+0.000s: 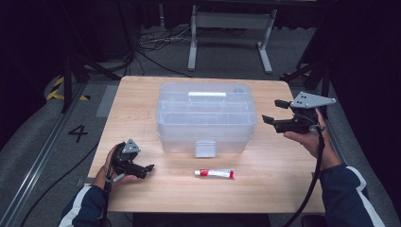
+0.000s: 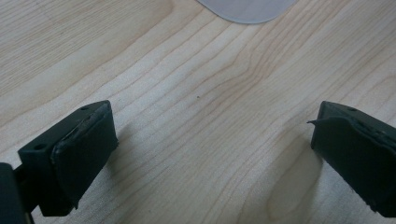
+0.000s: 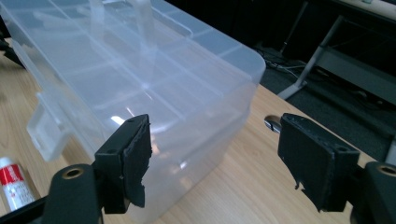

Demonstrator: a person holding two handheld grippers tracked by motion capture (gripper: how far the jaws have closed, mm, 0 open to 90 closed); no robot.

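Observation:
A clear plastic storage box (image 1: 206, 116) with a lid, a top handle and a front latch (image 1: 205, 148) stands in the middle of the wooden table (image 1: 142, 104). In front of it lies a small white and red tube (image 1: 214, 173). My left gripper (image 1: 150, 169) rests low on the table at the front left, open, with bare wood between its jaws (image 2: 210, 140). My right gripper (image 1: 274, 111) hangs above the table just right of the box, open and empty, pointing at the box's right end (image 3: 140, 84). The tube (image 3: 11, 184) shows at the lower left of the right gripper view.
Beyond the table's far edge stand a grey metal frame (image 1: 231, 33) and loose cables (image 1: 156, 47) on the floor. A floor mark "4" (image 1: 78, 133) and a rail lie to the left. The table's right side beside the box is bare wood.

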